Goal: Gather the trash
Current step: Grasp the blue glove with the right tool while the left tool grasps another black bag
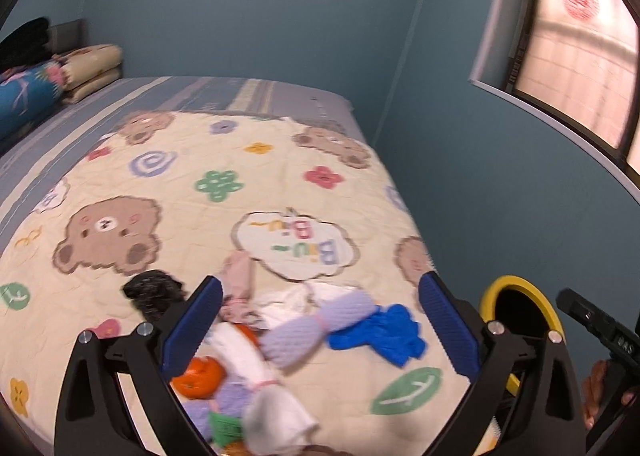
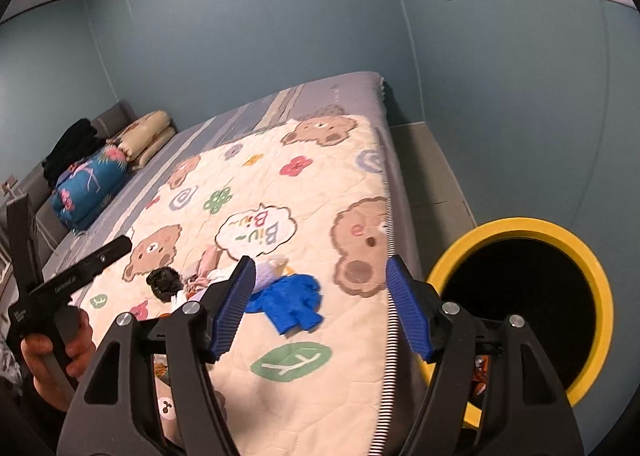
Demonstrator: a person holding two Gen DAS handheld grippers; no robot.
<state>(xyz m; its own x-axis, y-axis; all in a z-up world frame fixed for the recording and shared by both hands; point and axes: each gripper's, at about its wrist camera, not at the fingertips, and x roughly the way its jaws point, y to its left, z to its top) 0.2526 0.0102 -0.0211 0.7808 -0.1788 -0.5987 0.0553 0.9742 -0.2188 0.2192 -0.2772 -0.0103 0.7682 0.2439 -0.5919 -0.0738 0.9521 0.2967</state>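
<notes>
Trash lies in a loose pile on the bear-print quilt (image 1: 240,191): a blue glove (image 1: 384,330), a lilac wrapper (image 1: 316,324), a white wrapper (image 1: 248,356), an orange piece (image 1: 200,376), a pink wrapper (image 1: 240,272) and a black crumpled bag (image 1: 154,290). My left gripper (image 1: 320,330) is open and empty, hovering above the pile. My right gripper (image 2: 322,306) is open and empty above the quilt's right edge, with the blue glove (image 2: 292,300) just beyond its left finger. A yellow-rimmed bin (image 2: 520,296) with a black inside stands beside the bed; it also shows in the left wrist view (image 1: 516,292).
Folded bedding and a blue floral pillow (image 1: 28,95) lie at the head of the bed. Blue walls close in on the far and right sides, with a window (image 1: 576,55) above. A strip of floor (image 2: 432,175) runs between bed and wall.
</notes>
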